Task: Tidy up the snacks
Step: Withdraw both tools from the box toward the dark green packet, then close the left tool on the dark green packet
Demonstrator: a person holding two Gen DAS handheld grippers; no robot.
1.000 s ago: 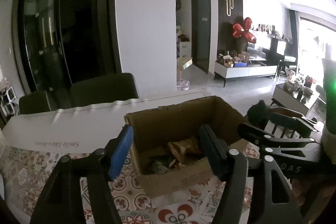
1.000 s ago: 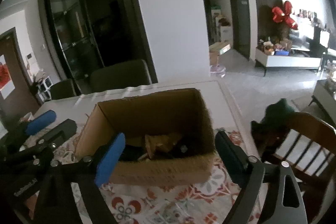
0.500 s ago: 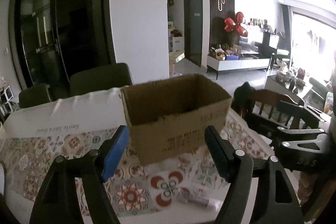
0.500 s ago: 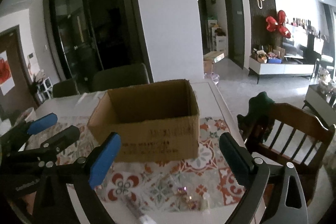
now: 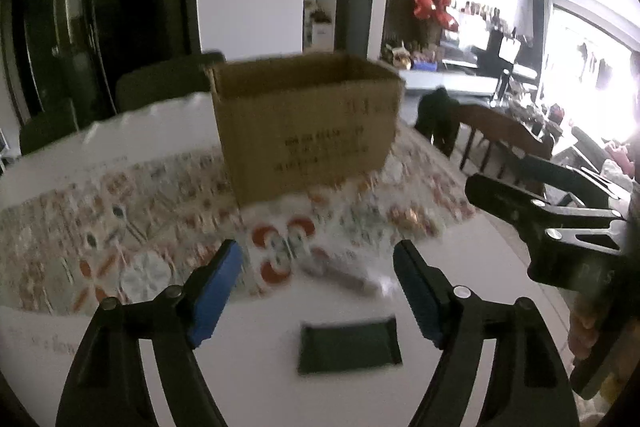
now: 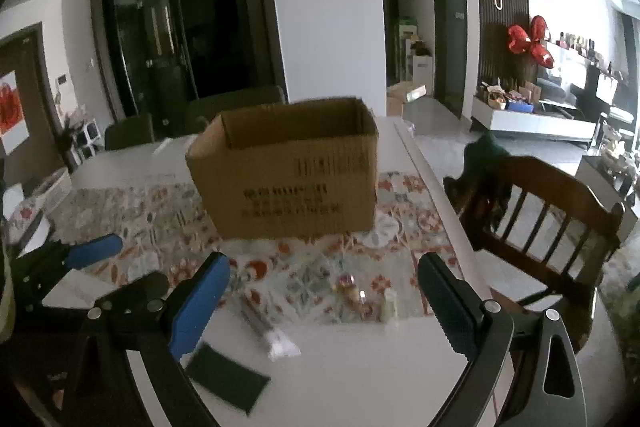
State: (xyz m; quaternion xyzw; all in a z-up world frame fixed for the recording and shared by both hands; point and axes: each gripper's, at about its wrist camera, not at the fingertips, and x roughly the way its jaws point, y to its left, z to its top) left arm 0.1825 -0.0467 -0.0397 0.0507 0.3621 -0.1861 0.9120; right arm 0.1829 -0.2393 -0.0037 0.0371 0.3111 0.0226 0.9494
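Cardboard box (image 6: 288,167) — stands at table centre on the patterned cloth (image 6: 132,219), its contents hidden from you. Left out: a dark green packet (image 5: 348,349) at 6 o'clock from the box, a pale stick packet (image 5: 346,273) between them, small sweets (image 6: 352,291) at 5 o'clock. Left gripper (image 5: 318,291) — jaws just opening, spread over the packet, gripping nothing. Right gripper (image 6: 320,303) spread, empty.

A white table (image 6: 360,367) carries a patterned floral runner (image 6: 132,211) across its middle. On the runner stands an open cardboard box (image 6: 288,171). Near the table's front edge a dark green flat packet (image 5: 348,347) lies on bare white; beside it, at the runner's edge, a pale wrapped stick (image 5: 344,273), and what may be small sweets (image 6: 360,293), blurred.
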